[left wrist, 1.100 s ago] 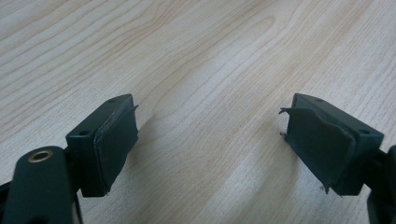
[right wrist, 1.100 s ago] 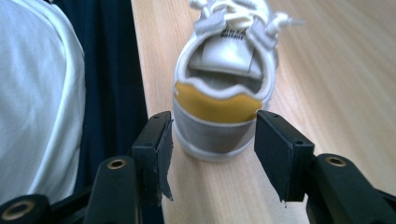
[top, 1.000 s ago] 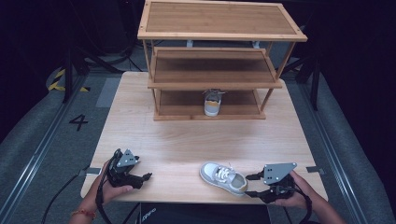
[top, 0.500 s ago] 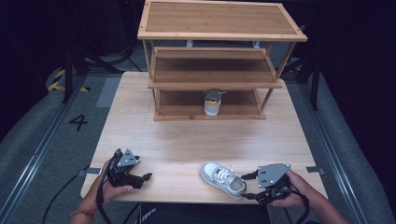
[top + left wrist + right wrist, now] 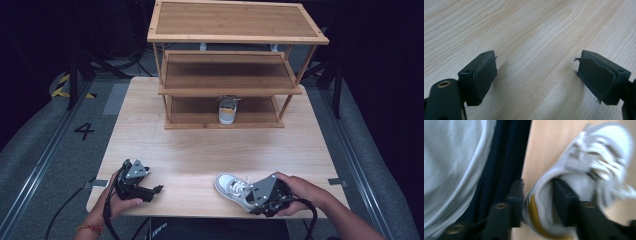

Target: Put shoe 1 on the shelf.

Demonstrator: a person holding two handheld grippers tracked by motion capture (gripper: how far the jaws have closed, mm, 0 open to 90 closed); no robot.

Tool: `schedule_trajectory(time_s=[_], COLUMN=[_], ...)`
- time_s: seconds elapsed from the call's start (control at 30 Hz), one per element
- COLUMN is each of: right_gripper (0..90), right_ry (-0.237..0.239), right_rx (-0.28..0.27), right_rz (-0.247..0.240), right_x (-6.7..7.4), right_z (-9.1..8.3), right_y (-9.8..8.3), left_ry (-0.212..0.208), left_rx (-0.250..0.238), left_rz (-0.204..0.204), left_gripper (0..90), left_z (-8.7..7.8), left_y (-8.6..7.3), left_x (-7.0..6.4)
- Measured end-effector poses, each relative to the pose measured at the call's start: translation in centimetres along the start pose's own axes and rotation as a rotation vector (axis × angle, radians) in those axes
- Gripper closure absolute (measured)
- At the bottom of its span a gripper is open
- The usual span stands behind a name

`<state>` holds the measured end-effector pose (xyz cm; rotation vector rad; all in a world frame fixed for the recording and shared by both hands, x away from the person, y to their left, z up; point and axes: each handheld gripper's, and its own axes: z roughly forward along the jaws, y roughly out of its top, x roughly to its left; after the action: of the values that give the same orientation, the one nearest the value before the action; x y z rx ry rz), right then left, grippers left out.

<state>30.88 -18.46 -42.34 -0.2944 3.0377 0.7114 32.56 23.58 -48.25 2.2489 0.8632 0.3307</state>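
Observation:
A white sneaker (image 5: pixel 231 186) lies on the wooden table (image 5: pixel 200 150) near its front edge, toe pointing left and away. My right gripper (image 5: pixel 249 201) is at its heel. In the blurred right gripper view the jaws have just been closing: one pad sits outside the heel and the other inside the sneaker (image 5: pixel 594 157), so the right gripper (image 5: pixel 537 197) is shut on the heel wall. My left gripper (image 5: pixel 157 190) rests at the front left of the table. In the left gripper view it (image 5: pixel 536 77) stands open over bare wood.
A three-tier bamboo rack (image 5: pixel 230 90) stands at the back of the table. A second white sneaker (image 5: pixel 227 111) sits on its lowest shelf, heel toward me. The table's front edge runs just behind both hands. A pale shirt (image 5: pixel 454 170) is close by.
My right gripper has moved left onto the sneaker's heel and its jaws have closed on it. The left gripper has stayed put.

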Motion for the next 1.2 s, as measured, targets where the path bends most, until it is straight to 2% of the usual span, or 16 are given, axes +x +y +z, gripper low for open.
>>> schedule_trajectory(time_s=[0.03, 0.1, 0.17, 0.2, 0.3, 0.33, 0.37, 0.47, 0.57, 0.7, 0.83, 0.87, 0.97, 1.07, 1.13, 1.2], right_gripper=[66.1, 68.3, 69.6, 71.3, 74.8, 74.5, 74.5, 74.5, 73.9, 59.8, 51.1, 51.1, 50.5, 52.6, 59.0, 63.3], right_ry=[0.000, 0.056, 0.070, 0.057, 0.012, -0.007, -0.007, -0.074, -0.113, -0.114, -0.087, -0.087, -0.070, -0.048, -0.049, -0.002], right_rx=[0.000, 0.012, 0.008, -0.003, -0.074, -0.128, -0.128, -0.122, -0.117, -0.124, -0.059, -0.059, -0.005, 0.060, 0.106, 0.121], right_rz=[0.000, -0.003, -0.006, -0.002, 0.066, 0.123, 0.123, 0.161, 0.203, 0.222, 0.165, 0.165, 0.125, 0.098, 0.118, 0.109], right_x=[0.0, -0.6, -0.9, -1.0, -1.4, -1.8, -1.8, -1.8, -1.9, -2.3, -2.5, -2.5, -2.4, -2.4, -2.4, -2.6], right_z=[0.0, 0.8, 0.9, 0.8, 0.9, 1.0, 1.0, 1.6, 2.0, 1.8, 1.0, 1.0, 0.4, 0.2, 0.3, 0.4], right_y=[0.0, 0.3, 0.3, 0.3, -0.1, -0.2, -0.2, 0.7, 1.5, 2.0, 1.8, 1.8, 1.7, 2.0, 2.4, 2.7], left_ry=[0.000, 0.001, 0.001, 0.003, 0.001, 0.001, 0.001, -0.003, 0.001, 0.000, 0.000, 0.000, 0.000, 0.003, 0.004, 0.004], left_rx=[0.000, 0.000, 0.001, 0.001, 0.005, 0.005, 0.005, 0.007, 0.006, 0.006, 0.006, 0.006, 0.004, 0.005, 0.004, 0.003], left_rz=[0.000, 0.001, 0.003, 0.006, 0.004, 0.004, 0.007, 0.001, 0.005, 0.007, 0.004, 0.004, 0.005, 0.004, 0.000, -0.001], left_gripper=[15.8, 15.8, 15.8, 15.8, 15.7, 15.7, 15.7, 15.5, 15.4, 15.5, 15.5, 15.5, 15.5, 15.5, 15.4, 15.4], left_z=[0.0, 0.0, 0.0, 0.0, 0.0, 0.0, 0.0, 0.1, 0.1, 0.1, 0.1, 0.1, 0.1, 0.1, 0.1, 0.2], left_y=[0.0, 0.0, 0.0, 0.0, 0.1, 0.1, 0.1, 0.1, 0.2, 0.2, 0.2, 0.2, 0.2, 0.2, 0.2, 0.2], left_x=[0.0, 0.0, 0.0, 0.0, 0.0, 0.0, 0.0, 0.0, 0.0, 0.1, 0.0, 0.0, 0.0, 0.0, 0.0, 0.0])
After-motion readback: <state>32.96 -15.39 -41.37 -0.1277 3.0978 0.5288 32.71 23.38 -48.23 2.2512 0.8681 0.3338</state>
